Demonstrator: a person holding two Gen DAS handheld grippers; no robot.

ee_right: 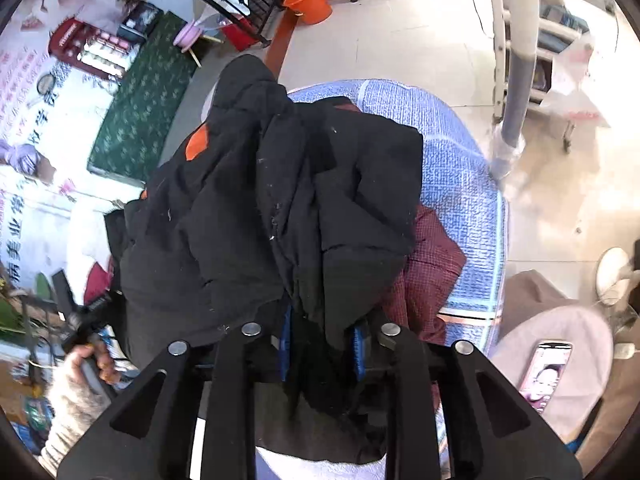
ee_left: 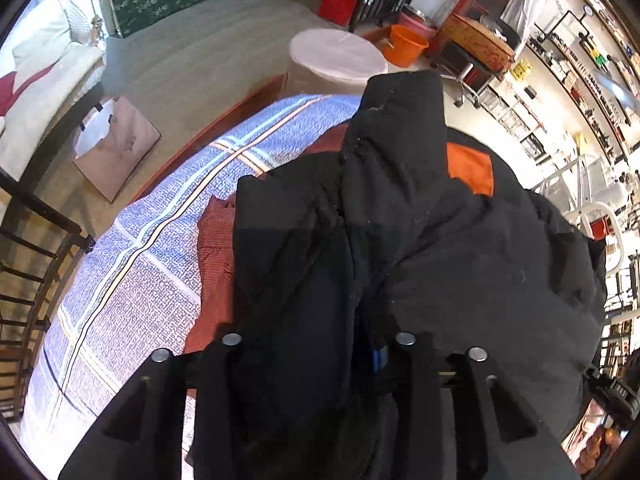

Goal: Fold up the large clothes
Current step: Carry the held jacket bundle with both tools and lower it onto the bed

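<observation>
the blue checked bedcover (ee_left: 132, 264) is the landmark here: a padded surface whose near edge curves down to a wooden bed frame (ee_left: 240, 114) in the left wrist view, with grey carpet (ee_left: 192, 56) open beyond that edge. past the far corner of the bedcover stand a round pale stool (ee_left: 338, 54) and an orange bucket (ee_left: 404, 46). a brown paper bag (ee_left: 120, 148) lies on the carpet off the bedcover's left edge. in the right wrist view the bedcover's right edge (ee_right: 498, 216) drops to bare pale floor, where a grey post (ee_right: 518, 92) rises close by; a pink cushion with a phone (ee_right: 548, 372) on it sits off the near right corner.

the black jacket (ee_left: 420, 240), with an orange patch (ee_left: 470, 168), is heaped on the middle of the bedcover, over a dark red checked cloth (ee_left: 216, 248) that sticks out from under it on both sides.

the left gripper (ee_left: 320, 360) points steeply down into the heap; its fingers stand partly apart with a fold of the jacket bunched between them, but whether the pads press on it cannot be told. the right gripper (ee_right: 320, 350) also points down, its blue pads (ee_right: 358, 354) a small way apart with a hanging fold of the jacket (ee_right: 280, 200) between them; whether it grips is unclear. a hand (ee_right: 90, 360) on the other gripper's handle shows at the left of the right wrist view.
</observation>
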